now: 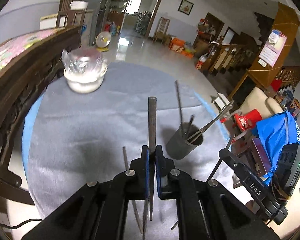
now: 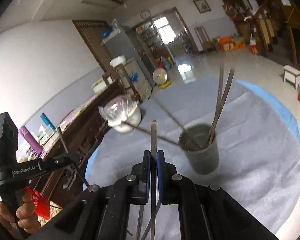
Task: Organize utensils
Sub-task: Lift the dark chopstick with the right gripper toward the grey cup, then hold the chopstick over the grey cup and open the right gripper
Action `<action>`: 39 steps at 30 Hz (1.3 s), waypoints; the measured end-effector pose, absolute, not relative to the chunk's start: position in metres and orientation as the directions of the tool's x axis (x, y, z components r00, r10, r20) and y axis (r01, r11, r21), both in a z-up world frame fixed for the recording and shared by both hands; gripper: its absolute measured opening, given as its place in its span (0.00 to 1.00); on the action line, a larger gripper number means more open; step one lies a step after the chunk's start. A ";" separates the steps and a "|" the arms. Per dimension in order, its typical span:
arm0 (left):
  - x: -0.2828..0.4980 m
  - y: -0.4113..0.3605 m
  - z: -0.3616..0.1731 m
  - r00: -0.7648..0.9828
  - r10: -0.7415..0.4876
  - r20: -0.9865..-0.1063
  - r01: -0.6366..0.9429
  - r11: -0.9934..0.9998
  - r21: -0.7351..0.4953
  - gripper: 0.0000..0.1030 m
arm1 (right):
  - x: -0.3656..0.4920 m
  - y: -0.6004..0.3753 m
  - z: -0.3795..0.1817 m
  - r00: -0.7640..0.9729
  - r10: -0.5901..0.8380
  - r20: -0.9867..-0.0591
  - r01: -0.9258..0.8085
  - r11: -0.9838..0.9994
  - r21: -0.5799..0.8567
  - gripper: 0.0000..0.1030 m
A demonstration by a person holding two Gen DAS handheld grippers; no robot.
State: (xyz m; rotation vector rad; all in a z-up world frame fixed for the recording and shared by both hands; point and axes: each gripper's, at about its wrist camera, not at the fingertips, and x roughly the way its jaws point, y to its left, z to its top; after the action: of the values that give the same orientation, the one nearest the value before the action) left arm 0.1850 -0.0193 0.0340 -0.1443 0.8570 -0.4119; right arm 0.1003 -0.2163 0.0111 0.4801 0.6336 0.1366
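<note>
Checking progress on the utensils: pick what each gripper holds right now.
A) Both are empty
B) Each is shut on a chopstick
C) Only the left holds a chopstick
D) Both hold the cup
B: the left gripper and right gripper each clamp a chopstick, above the table with the cup apart from both.

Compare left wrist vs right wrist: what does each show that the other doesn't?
Left wrist only: the left gripper shut on a dark chopstick, a red stool, a blue bag and a wall calendar.

Right wrist only: the right gripper shut on its own chopstick, the person's hand on the other gripper's handle, a purple bottle and a wall clock.

Both: the grey cup holding chopsticks, the plastic-wrapped white bowl, the grey cloth, and loose chopsticks lying on it.
</note>
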 end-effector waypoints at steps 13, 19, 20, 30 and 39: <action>0.173 -0.040 0.041 0.676 -0.288 -0.679 0.281 0.952 -0.124 0.06 | 0.098 -0.225 0.015 0.816 0.249 -0.522 0.034 0.880 0.474 0.06; 0.169 -0.039 0.048 0.712 -0.246 -0.657 0.262 0.962 -0.076 0.06 | 0.096 -0.223 0.014 0.814 0.252 -0.522 0.030 0.881 0.472 0.06; 0.168 -0.038 0.048 0.714 -0.244 -0.656 0.260 0.963 -0.075 0.06 | 0.096 -0.222 0.014 0.814 0.255 -0.522 0.027 0.881 0.472 0.06; 0.165 -0.043 0.054 0.722 -0.240 -0.649 0.263 0.963 -0.063 0.06 | 0.091 -0.228 0.017 0.824 0.248 -0.509 0.034 0.876 0.481 0.06; 0.165 -0.048 0.055 0.715 -0.248 -0.654 0.274 0.960 -0.064 0.06 | 0.086 -0.239 0.017 0.825 0.257 -0.503 0.041 0.861 0.507 0.06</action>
State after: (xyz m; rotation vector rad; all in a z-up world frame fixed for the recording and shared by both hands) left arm 0.1649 -0.0482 0.0545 0.0385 0.7182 -0.2891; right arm 0.0859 -0.2390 0.0169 0.5287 0.5950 0.1204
